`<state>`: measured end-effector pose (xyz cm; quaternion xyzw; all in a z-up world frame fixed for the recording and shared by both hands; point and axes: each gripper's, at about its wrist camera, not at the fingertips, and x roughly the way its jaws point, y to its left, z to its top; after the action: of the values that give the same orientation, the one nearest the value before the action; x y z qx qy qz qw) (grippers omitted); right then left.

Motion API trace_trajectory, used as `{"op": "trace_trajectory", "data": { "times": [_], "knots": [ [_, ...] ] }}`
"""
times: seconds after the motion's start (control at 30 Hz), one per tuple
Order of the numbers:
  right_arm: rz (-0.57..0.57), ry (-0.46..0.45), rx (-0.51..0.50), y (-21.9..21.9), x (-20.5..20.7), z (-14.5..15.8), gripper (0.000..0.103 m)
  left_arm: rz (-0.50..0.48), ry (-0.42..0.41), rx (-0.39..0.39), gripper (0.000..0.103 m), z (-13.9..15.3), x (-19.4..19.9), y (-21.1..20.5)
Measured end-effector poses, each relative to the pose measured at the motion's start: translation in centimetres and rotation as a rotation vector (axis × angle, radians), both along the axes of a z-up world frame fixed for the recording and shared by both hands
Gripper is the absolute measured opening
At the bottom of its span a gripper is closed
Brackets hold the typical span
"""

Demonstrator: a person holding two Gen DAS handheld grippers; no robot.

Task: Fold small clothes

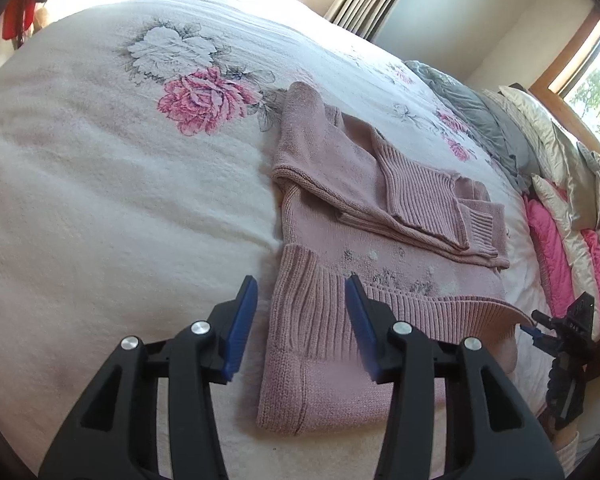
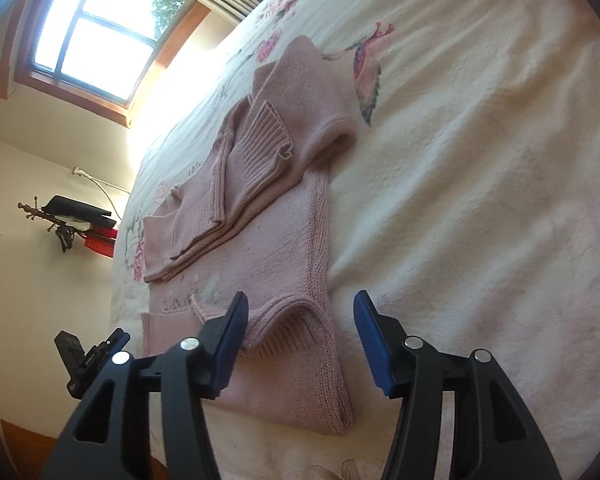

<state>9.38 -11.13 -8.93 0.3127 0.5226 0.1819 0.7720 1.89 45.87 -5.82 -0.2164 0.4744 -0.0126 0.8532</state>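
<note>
Pink knit, ribbed at cuffs and hem: the sweater [image 1: 340,240] lies flat on the white bedspread [image 1: 100,200] in the middle of the left wrist frame, sleeves folded in across the body, collar toward the top of the picture. The same sweater [image 2: 268,232] fills the centre of the right wrist frame.

The left gripper [image 1: 302,328] sits at the bottom centre of its view, its two blue-padded fingers spread wide with nothing between them but air; they straddle the ribbed hem corner at the lower edge of the garment, and contact with the cloth cannot be told. The right gripper [image 2: 300,344] is likewise wide open and empty, its fingers either side of the other hem corner, where the ribbing curls up in a loop. Each gripper also shows small at the edge of the other's view, low right and low left.

A printed pink rose [image 1: 204,100] marks the bedspread in the upper left. Pillows [image 1: 560,208], pink and cream, are stacked at the right edge. A window [image 2: 96,40] glows in the upper left of the right wrist frame. No containers are in sight.
</note>
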Motion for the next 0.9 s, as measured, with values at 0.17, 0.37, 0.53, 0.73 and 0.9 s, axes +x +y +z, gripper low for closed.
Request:
{"op": "trace_trajectory", "data": {
  "times": [0.17, 0.37, 0.53, 0.73, 0.9],
  "knots": [
    [0.037, -0.042, -0.059, 0.0, -0.5, 1.4, 0.056, -0.076, 0.028, 0.113, 0.051, -1.2, 1.6, -2.1],
    [0.109, -0.069, -0.144, 1.9, -0.4, 1.8, 0.062, -0.144, 0.066, 0.244, 0.050, -3.0, 3.5, -4.5],
    [0.183, -0.087, -0.240, 4.3, 0.1, 1.3, 0.062, -0.149, 0.075, 0.283, 0.016, -3.7, 3.8, -4.8],
    [0.247, -0.116, -0.291, 6.5, 0.9, 1.1, 0.062, -0.164, -0.035, 0.245, 0.008, -1.6, 1.7, -4.6],
    [0.287, -0.140, -0.317, 7.7, 1.9, 1.0, 0.062, -0.186, -0.069, 0.192, 0.008, -1.1, 1.0, -5.1]
  ]
}}
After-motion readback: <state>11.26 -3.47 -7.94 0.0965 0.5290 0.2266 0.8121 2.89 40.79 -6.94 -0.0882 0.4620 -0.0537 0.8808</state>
